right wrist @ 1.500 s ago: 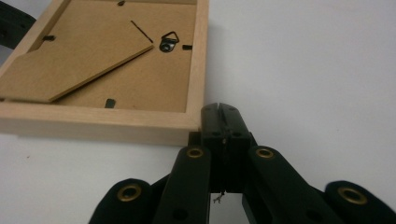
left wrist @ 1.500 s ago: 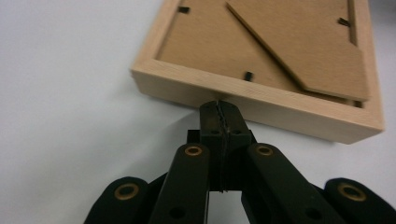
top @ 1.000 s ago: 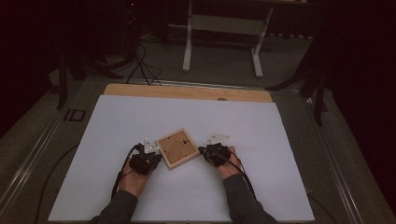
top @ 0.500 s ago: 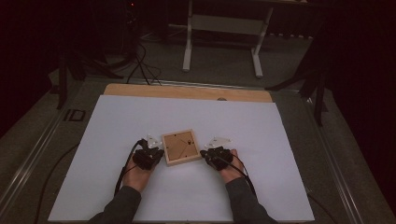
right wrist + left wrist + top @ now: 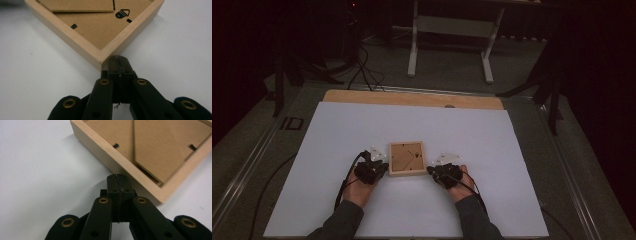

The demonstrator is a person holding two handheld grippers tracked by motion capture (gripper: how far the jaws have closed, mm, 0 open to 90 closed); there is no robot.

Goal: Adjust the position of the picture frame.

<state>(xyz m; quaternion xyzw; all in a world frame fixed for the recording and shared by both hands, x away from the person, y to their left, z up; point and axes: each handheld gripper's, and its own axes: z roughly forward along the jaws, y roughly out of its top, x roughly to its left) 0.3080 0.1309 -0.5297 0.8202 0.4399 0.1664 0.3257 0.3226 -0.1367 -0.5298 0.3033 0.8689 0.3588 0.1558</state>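
A white sheet [image 5: 337,140] covered the wooden table [image 5: 412,98]; on it, face down, lay a square light-wood picture frame [image 5: 406,158] with brown fibreboard backing and a black hanger [image 5: 122,13]. The left gripper [image 5: 373,167], jaws closed on nothing, touched the frame's left side. The right gripper [image 5: 438,171], likewise closed and empty, pressed the near right corner.

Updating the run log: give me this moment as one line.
left gripper: shut, tips at frame's side rail | right gripper: shut, tips at frame's near corner | wooden picture frame: face down, flat on white sheet
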